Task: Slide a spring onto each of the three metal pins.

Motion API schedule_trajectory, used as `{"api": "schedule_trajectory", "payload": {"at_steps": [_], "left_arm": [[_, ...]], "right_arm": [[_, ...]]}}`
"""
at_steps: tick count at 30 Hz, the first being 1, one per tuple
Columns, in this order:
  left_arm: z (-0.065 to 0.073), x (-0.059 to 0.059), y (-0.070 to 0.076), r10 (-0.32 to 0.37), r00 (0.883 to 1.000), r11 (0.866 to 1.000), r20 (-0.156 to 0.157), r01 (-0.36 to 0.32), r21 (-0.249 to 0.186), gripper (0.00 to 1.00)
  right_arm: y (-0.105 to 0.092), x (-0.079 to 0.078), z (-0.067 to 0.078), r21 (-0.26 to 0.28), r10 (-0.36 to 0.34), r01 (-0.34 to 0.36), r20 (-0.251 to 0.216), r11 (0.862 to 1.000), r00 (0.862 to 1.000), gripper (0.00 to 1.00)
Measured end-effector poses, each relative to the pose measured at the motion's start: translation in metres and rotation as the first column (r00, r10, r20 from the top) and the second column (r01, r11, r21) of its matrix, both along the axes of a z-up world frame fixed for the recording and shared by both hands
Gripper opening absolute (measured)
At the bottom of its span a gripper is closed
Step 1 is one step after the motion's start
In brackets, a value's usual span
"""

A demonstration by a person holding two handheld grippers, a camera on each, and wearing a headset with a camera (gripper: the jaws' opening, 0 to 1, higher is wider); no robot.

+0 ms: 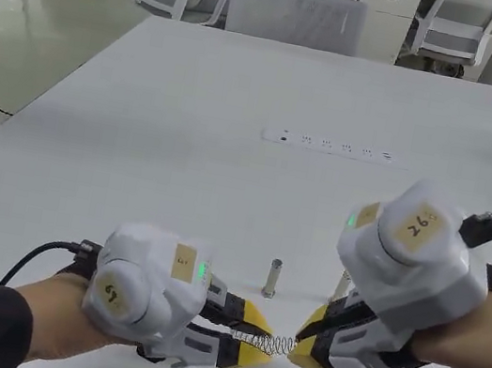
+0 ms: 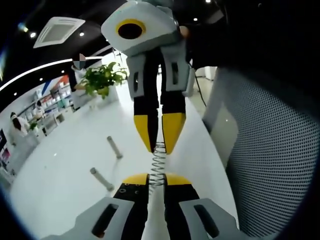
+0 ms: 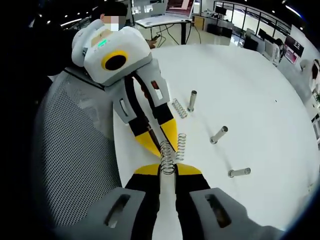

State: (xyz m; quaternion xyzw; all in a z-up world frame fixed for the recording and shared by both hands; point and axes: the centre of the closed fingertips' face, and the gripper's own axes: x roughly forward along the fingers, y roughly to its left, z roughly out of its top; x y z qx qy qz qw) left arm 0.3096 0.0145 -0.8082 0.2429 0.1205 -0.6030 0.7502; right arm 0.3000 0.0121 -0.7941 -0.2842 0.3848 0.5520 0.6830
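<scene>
**A:** What is the left gripper (image 1: 249, 337) doing down at the near edge of the table (image 1: 191, 117)?

**B:** It is pinching one end of a spring (image 1: 267, 343), with its jaws pressed together on the wire. I think it is steadying the spring so the other tool can get a cleaner hold.

**A:** And how is the spring looking?

**B:** It is hanging level in the air between the two tools. The wire is thin and bright, with open coils that are looking slightly stretched. It is sitting just in front of the pins and touching none of them.

**A:** And the right gripper (image 1: 304, 343)?

**B:** It is gripping the opposite end, with its jaws nipped shut on the coil too. This is probably a hand-over, or they are pulling a tangle apart. I cannot tell which.

**A:** So nothing is threaded yet?

**B:** No. In the right gripper view two loose springs are lying on the table. One spare spring (image 3: 179, 108) is lying beside the far pin (image 3: 192, 100). The other spare spring (image 3: 181, 146) is lying close against the held one. The middle pin (image 3: 219, 134) and the near pin (image 3: 239, 172) are standing bare as well.
</scene>
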Motion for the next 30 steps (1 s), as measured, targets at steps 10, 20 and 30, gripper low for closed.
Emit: {"api": "schedule_trajectory", "payload": {"at_steps": [10,20,30], "left_arm": [[0.001,0.003,0.0,0.021,1.0,1.0,-0.02,-0.022,-0.019,0.02],[0.005,0.006,0.0,0.036,0.999,0.999,-0.018,-0.037,-0.035,0.02],[0.005,0.002,-0.002,0.025,0.999,0.999,-0.027,-0.026,-0.034,0.02]], "right_arm": [[0.011,0.005,0.015,0.073,-0.017,0.015,0.028,0.997,0.999,0.08],[0.018,0.007,0.02,0.092,-0.009,0.004,0.051,0.996,0.999,0.08],[0.018,0.002,0.01,0.056,0.035,-0.038,0.043,0.998,0.998,0.08]]}}
